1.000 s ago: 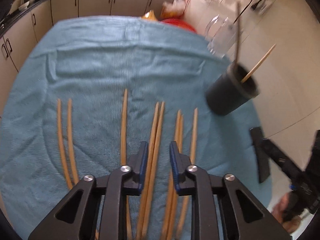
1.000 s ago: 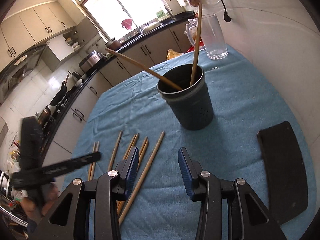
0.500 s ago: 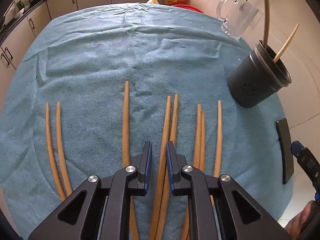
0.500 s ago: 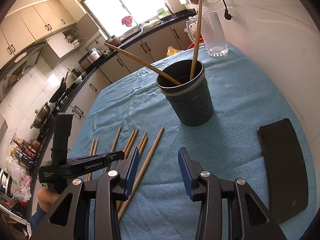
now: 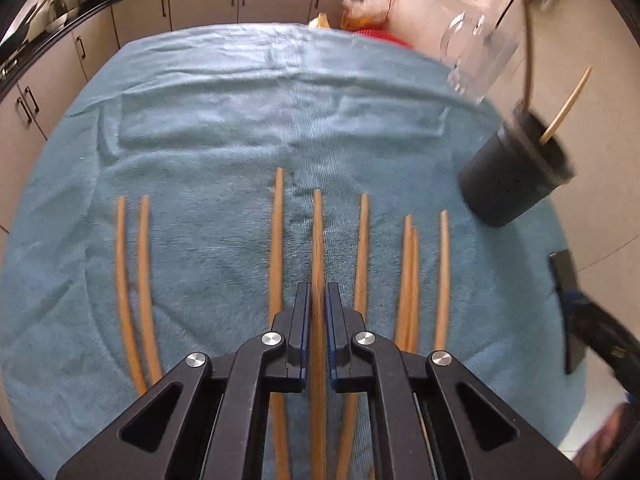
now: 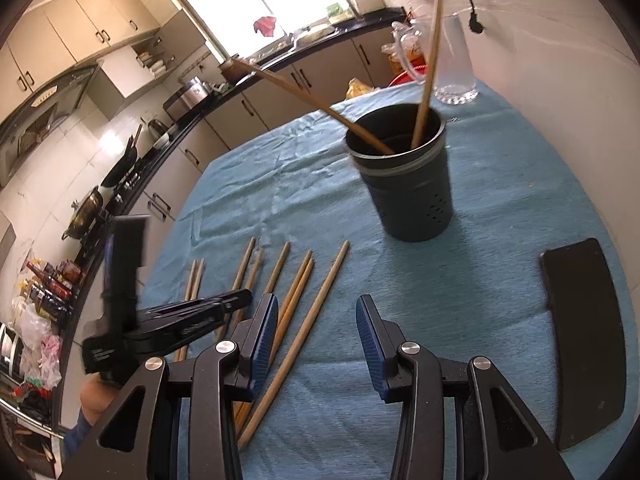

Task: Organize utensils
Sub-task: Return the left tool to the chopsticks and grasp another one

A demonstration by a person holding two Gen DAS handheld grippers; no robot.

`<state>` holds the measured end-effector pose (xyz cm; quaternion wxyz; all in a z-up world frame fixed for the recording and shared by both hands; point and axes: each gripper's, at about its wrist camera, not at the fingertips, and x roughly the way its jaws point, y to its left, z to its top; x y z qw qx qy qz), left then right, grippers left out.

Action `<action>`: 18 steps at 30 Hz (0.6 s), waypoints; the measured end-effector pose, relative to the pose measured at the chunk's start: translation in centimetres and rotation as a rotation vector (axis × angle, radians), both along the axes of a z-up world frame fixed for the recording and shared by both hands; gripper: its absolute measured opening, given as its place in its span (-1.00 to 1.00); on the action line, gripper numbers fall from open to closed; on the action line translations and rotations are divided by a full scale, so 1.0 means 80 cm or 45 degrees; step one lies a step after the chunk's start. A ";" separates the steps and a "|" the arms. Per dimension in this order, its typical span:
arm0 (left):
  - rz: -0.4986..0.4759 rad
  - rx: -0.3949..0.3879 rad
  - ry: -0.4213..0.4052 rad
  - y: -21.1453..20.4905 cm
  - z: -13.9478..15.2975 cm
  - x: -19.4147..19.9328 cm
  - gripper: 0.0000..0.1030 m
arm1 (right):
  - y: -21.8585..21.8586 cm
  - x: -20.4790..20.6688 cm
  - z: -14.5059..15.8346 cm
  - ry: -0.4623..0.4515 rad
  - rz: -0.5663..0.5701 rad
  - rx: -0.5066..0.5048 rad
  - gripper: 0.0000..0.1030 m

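On the blue towel (image 5: pixel 224 128), left wrist view: left gripper (image 5: pixel 318 300) points down at a row of wooden chopsticks lying roughly parallel, its jaws having just been closing and now clamped together on one chopstick (image 5: pixel 318 240) near the middle of the row. Neighbouring sticks lie loose to either side of it, a pair (image 5: pixel 132 272) well apart to the left, others between the held stick and the dark utensil holder (image 5: pixel 516 176). Holder stands at the towel's right edge, two chopsticks upright in it; a glass mug (image 5: pixel 476 56) sits just behind the holder, blurred. Right wrist view: right gripper (image 6: pixel 316 320) hangs above the towel (image 6: pixel 500 200) with jaws apart and nothing between them. Utensil holder (image 6: pixel 412 192) stands ahead of it, two chopsticks leaning out, one far to the left, one nearly upright. Loose chopsticks (image 6: pixel 320 292) fan across the towel left of the holder. Left gripper (image 6: pixel 192 320) shows at the left edge, its tip down among those sticks. Flat black object (image 6: pixel 584 328) lies on the towel right of the holder.
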<state>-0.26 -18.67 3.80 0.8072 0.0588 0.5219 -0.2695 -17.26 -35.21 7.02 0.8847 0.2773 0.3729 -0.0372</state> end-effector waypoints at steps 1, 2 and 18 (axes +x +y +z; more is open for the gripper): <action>0.013 -0.024 -0.016 0.008 0.008 -0.003 -0.88 | 0.002 0.006 -0.001 0.016 0.011 0.006 -0.15; 0.021 -0.045 -0.033 0.015 0.015 -0.006 -0.88 | 0.006 0.012 -0.002 0.031 0.023 0.010 -0.15; 0.096 -0.230 -0.140 0.108 0.072 -0.032 -0.88 | 0.084 0.179 -0.058 0.423 0.199 -0.095 -0.38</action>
